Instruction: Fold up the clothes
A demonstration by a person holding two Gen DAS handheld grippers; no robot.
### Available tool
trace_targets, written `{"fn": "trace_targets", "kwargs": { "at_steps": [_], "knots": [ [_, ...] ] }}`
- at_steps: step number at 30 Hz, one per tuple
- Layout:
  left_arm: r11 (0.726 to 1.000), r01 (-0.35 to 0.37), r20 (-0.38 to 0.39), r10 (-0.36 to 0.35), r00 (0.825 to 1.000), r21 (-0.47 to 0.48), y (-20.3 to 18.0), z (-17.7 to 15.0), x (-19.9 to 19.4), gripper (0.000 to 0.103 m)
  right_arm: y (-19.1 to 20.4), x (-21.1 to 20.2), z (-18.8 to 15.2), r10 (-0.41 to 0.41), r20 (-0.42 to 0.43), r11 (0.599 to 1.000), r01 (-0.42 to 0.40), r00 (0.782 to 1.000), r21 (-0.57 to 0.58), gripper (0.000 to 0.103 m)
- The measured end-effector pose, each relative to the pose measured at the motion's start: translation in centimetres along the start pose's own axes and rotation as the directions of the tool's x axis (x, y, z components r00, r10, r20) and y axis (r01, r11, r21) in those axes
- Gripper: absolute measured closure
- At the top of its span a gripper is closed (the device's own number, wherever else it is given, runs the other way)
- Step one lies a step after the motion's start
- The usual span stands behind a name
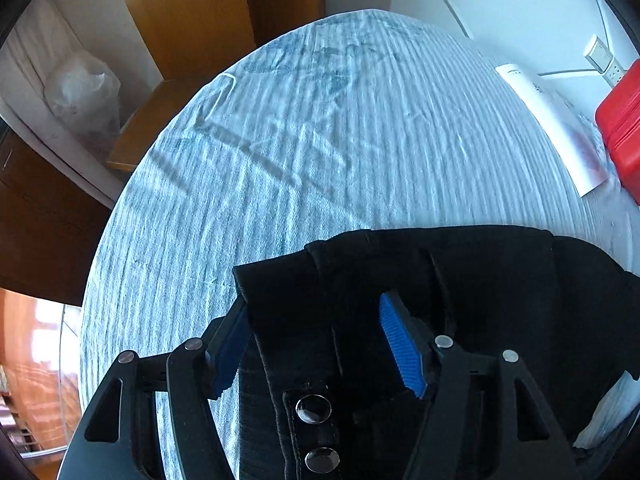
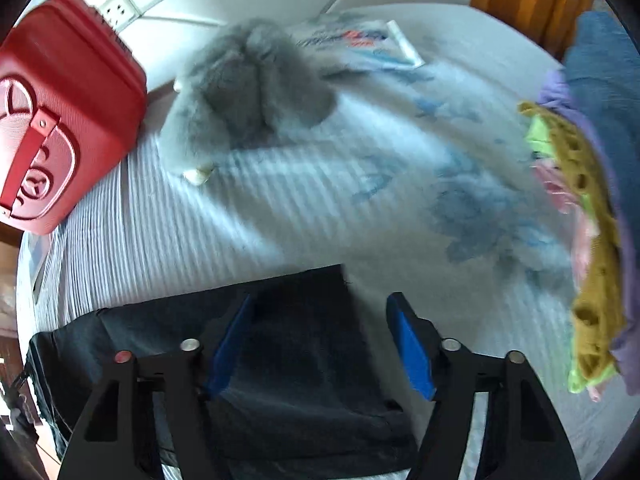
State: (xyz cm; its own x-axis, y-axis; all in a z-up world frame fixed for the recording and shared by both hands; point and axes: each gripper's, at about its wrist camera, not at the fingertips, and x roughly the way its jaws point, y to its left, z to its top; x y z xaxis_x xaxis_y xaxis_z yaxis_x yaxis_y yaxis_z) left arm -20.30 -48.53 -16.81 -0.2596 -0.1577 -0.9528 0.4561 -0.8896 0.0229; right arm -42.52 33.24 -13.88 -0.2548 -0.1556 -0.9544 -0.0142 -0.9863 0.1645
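A black garment (image 1: 460,280) with two metal snap buttons (image 1: 314,409) lies on the pale blue striped bed cover (image 1: 280,140). My left gripper (image 1: 316,340) is open, its blue pads (image 1: 402,344) astride the garment's left edge and waistband. In the right wrist view the same black garment (image 2: 296,344) lies folded on the bed cover (image 2: 280,208). My right gripper (image 2: 320,344) is open, its blue pads (image 2: 410,352) on either side of the garment's right corner, low over the cloth.
A red case (image 2: 60,112) stands at the left and shows at the right in the left wrist view (image 1: 622,120). A grey fluffy garment (image 2: 248,84) lies behind. A pile of coloured clothes (image 2: 580,220) sits at the right. A white booklet (image 1: 556,128) lies near the bed's edge.
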Motion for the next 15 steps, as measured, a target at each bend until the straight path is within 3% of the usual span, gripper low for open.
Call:
{"fn": "trace_targets", "kwargs": {
  "at_steps": [1, 3, 4, 5, 10, 15],
  "knots": [
    [1.000, -0.001, 0.004, 0.001, 1.000, 0.001, 0.0, 0.0, -0.1, 0.042, 0.5, 0.3, 0.0, -0.017, -0.001, 1.000, 0.017, 1.000, -0.015, 0.055],
    [1.000, -0.001, 0.022, 0.001, 1.000, -0.003, 0.3, -0.2, -0.4, 0.052, 1.4, 0.8, -0.1, -0.061, 0.000, 0.997, 0.061, 0.998, -0.050, 0.060],
    [1.000, 0.005, 0.033, -0.004, 0.999, -0.010, 0.5, -0.3, -0.6, 0.062, 1.9, 0.9, -0.2, -0.090, 0.002, 0.994, 0.090, 0.996, -0.070, 0.063],
    [1.000, 0.014, 0.045, -0.013, 0.999, -0.017, 0.7, -0.4, -0.8, 0.064, 2.2, 0.9, -0.3, -0.109, 0.002, 0.991, 0.109, 0.994, -0.078, 0.064],
    [0.999, -0.020, 0.105, 0.016, 0.994, 0.036, -0.3, -1.1, -1.6, 0.071, 3.5, 0.3, -0.7, -0.184, 0.045, 0.972, 0.188, 0.982, -0.138, 0.082],
    [0.998, 0.045, 0.065, -0.042, 0.997, -0.050, 1.2, -0.2, -1.0, 0.066, 4.3, 0.7, -0.8, -0.210, 0.051, 0.962, 0.215, 0.976, -0.169, 0.083]
  ]
}}
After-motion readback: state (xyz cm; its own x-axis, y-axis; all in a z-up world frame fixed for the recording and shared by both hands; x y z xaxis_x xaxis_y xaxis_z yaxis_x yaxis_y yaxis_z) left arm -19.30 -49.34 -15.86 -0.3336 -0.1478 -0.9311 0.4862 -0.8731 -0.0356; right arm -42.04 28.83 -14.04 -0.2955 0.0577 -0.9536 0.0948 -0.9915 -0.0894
